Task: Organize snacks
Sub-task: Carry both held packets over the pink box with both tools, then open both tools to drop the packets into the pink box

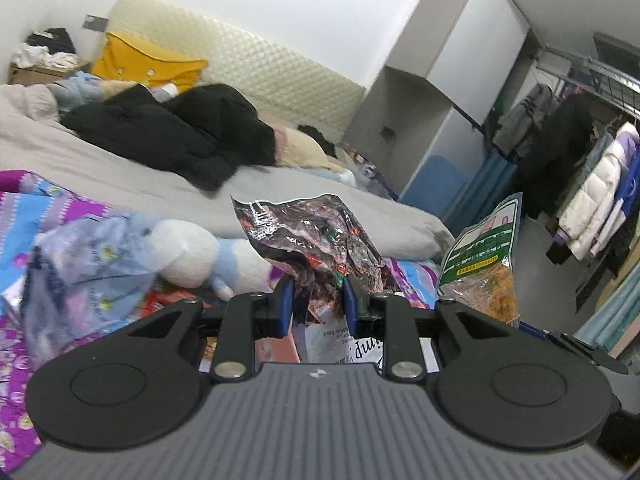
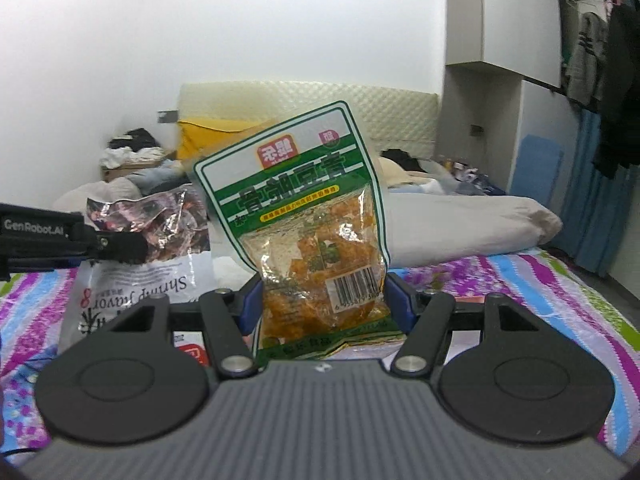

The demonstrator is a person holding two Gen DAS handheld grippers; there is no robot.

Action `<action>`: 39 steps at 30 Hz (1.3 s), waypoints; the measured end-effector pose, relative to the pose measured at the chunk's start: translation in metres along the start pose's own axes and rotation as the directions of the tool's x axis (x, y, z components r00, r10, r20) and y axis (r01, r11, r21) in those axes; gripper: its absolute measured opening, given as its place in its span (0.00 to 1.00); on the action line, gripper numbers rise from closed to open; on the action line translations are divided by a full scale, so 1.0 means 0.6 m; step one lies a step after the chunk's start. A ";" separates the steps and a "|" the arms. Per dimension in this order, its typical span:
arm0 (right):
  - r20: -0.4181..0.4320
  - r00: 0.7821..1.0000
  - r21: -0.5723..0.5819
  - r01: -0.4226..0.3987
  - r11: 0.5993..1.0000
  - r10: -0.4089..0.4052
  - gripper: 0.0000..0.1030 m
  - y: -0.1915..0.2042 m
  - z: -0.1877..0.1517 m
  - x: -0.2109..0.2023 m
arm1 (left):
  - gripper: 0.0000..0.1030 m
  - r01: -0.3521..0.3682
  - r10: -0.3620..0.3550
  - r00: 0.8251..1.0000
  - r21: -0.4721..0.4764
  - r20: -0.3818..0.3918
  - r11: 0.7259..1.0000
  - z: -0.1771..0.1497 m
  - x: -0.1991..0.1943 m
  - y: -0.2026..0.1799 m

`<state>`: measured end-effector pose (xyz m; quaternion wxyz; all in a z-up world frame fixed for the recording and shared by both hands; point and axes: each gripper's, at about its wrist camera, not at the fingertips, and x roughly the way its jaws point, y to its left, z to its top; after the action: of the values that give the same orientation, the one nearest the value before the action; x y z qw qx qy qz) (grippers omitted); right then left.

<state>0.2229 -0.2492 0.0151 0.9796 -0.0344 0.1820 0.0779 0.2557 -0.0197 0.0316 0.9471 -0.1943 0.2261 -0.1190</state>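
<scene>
My left gripper (image 1: pixel 318 296) is shut on a crumpled snack bag (image 1: pixel 312 236), shiny dark foil above the blue pads and white below. In the right wrist view this bag (image 2: pixel 152 224) hangs from the left gripper (image 2: pixel 120 246) at the left, and its white lower part reads "Shrimp flavor" upside down. My right gripper (image 2: pixel 322 300) is shut on a green-and-white pouch (image 2: pixel 312 240) with orange pieces inside, held upright. The same pouch (image 1: pixel 480 256) shows at the right of the left wrist view. Both bags are held above the colourful bedspread (image 2: pixel 500 280).
A white-and-blue plush toy (image 1: pixel 188 252) and a flowered plastic bag (image 1: pixel 88 264) lie at the left. A red packet (image 2: pixel 192 354) lies under the grippers. Behind are a grey duvet (image 1: pixel 320 200), a black coat (image 1: pixel 180 132), a wardrobe (image 1: pixel 460 60) and a clothes rack (image 1: pixel 592 184).
</scene>
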 end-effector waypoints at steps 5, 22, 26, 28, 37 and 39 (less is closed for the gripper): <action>-0.055 0.998 0.014 0.036 0.999 -0.036 0.64 -0.046 -0.026 0.027 | 0.29 0.019 -0.017 0.997 0.020 -0.073 1.000 -0.024 0.075 -0.037; -0.302 0.952 0.094 0.074 0.993 -0.043 0.64 -0.161 -0.150 0.159 | 0.29 0.006 0.027 0.943 0.099 -0.331 0.995 -0.119 0.328 -0.079; -0.342 0.939 0.107 0.077 0.991 -0.036 0.66 -0.169 -0.174 0.180 | 0.29 -0.003 0.039 0.931 0.100 -0.364 0.995 -0.140 0.356 -0.072; -0.357 0.933 0.112 0.079 0.991 -0.034 0.68 -0.170 -0.184 0.186 | 0.30 -0.006 0.046 0.926 0.105 -0.375 0.994 -0.147 0.363 -0.070; -0.355 0.935 0.139 0.071 0.988 -0.017 0.81 -0.170 -0.184 0.173 | 0.76 0.004 0.037 0.937 0.118 -0.349 0.993 -0.132 0.330 -0.077; -0.338 0.941 0.146 0.081 0.986 -0.028 0.81 -0.169 -0.176 0.162 | 0.76 0.005 0.036 0.941 0.122 -0.337 0.993 -0.123 0.313 -0.080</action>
<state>0.2923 -0.3455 -0.1143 0.9358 0.0254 0.3505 0.0291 0.3776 -0.1448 -0.0808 0.9050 -0.1116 0.3795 -0.1566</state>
